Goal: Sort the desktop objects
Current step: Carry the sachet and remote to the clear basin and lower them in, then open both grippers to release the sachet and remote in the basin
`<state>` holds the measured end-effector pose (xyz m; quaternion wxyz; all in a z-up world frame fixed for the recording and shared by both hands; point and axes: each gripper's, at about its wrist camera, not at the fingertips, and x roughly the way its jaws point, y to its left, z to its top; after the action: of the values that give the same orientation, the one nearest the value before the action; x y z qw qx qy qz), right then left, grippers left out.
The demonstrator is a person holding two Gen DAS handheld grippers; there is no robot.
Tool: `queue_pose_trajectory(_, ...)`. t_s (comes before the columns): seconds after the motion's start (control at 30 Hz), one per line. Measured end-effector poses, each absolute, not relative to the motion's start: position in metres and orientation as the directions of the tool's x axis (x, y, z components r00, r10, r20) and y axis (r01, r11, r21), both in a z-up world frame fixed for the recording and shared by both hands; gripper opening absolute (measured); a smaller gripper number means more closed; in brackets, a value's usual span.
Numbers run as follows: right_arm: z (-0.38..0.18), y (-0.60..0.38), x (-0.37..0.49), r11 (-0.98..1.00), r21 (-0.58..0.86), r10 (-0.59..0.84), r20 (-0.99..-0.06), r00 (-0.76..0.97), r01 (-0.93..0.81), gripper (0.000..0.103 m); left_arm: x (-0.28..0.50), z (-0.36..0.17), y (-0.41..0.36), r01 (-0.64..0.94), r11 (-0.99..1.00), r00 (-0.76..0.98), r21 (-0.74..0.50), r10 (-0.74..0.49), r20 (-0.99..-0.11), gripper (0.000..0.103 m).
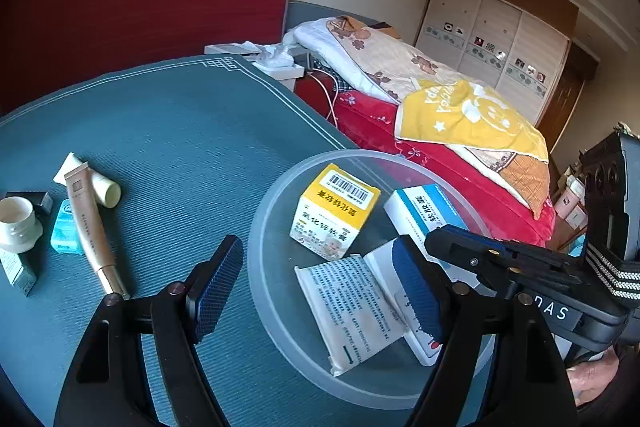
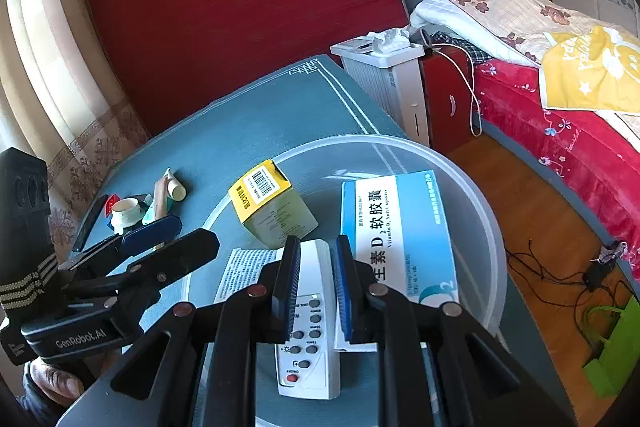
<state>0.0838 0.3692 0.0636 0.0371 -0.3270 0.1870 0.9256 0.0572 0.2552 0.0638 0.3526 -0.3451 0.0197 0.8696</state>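
Note:
A clear round basin [image 1: 272,227] [image 2: 480,211] on the teal table mat holds a yellow-topped box [image 1: 336,215] [image 2: 272,207], a blue-and-white box [image 1: 420,207] [image 2: 396,227], a white printed sachet [image 1: 352,311] [image 2: 244,267] and a white remote [image 1: 380,263] [image 2: 312,367]. My left gripper [image 1: 316,291] [image 2: 172,239] stands open over the basin's near side, holding nothing, the sachet below its gap. My right gripper [image 2: 316,285] [image 1: 440,239] is shut and empty, hovering above the remote. On the mat at left lie a beige tube [image 1: 90,227], a white tube [image 1: 96,183], a white jar [image 1: 16,223] and a teal case [image 1: 64,227].
A small green box [image 1: 18,271] and a dark item [image 1: 36,199] sit at the mat's left edge. Beyond the table's right edge stand a white heater [image 2: 384,79], a red cabinet [image 2: 444,99] and a bed [image 1: 440,131]. Cables lie on the wooden floor [image 2: 540,227].

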Motion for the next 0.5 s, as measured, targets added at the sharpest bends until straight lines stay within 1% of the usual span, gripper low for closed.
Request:
queue_pose_trajectory(0.23,0.064,0.361,0.084,-0.938,0.299,-0.05,-0.619,-0.784,-0.176,0.02,0.059,0.064,0.251,-0.609,-0.778,-0.553,-0.157,0.558,-0.618,0.08)
queue_pose_trajectory(0.37,0.064,0.356,0.085,-0.941,0.293,-0.054,-0.621,-0.782,-0.168,0.02,0.058,0.064,0.245,-0.594,-0.789,-0.563,-0.154,0.545,-0.621,0.08)
queue_pose_trajectory(0.47,0.065,0.353,0.085,-0.943,0.29,-0.054,-0.618,-0.784,-0.164,0.026,0.055,0.064,0.238,-0.575,-0.802,-0.573,-0.159,0.534,-0.622,0.08)
queue_pose_trajectory(0.5,0.065,0.352,0.086,-0.943,0.288,-0.051,-0.617,-0.786,-0.165,0.03,0.054,0.064,0.235,-0.569,-0.807,-0.576,-0.16,0.53,-0.623,0.08)
